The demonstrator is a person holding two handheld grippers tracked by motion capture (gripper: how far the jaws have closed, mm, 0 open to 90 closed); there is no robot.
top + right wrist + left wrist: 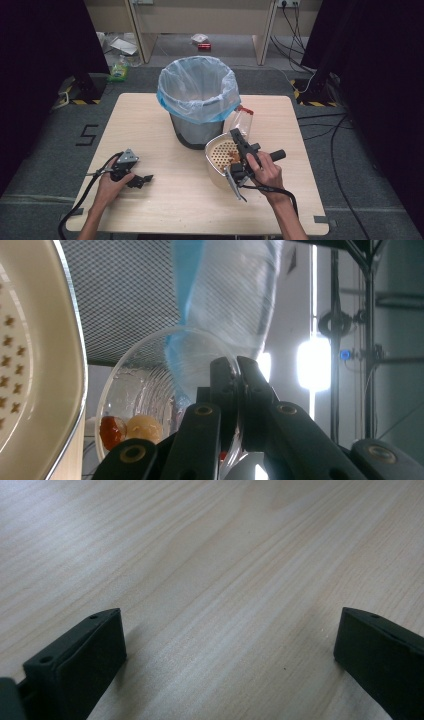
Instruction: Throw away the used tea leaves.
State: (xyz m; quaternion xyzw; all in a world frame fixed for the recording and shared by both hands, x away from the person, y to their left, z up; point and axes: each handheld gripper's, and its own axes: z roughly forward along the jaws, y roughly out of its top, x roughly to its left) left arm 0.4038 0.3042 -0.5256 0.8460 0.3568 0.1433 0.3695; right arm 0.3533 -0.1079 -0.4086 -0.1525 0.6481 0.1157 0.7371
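Lying near the table's (150, 210) 6 o'clock edge, the left gripper (141, 180) rests on bare wood at about 8 o'clock of the bin, its jaws spread wide with nothing between them; in the left gripper view only wood grain lies between them. At about 5 o'clock of the bin, the right gripper (233, 134) is pressed together on the rim of a clear cup (150, 390), pinching its wall between the pads. The cup is tipped on its side and holds a red piece (111, 431) and a pale round piece (144, 427) near its bottom. Just beside it, at its 9 o'clock in the right gripper view, stands a cream basket (216, 150) with a perforated floor and some brownish bits inside. Behind both sits the mesh bin (192, 131) at table centre, lined with a blue-edged bag (197, 90), open at the top. Open wood spreads toward 3 and 9 o'clock. Beyond the far edge, litter lies on the floor at 12 o'clock.
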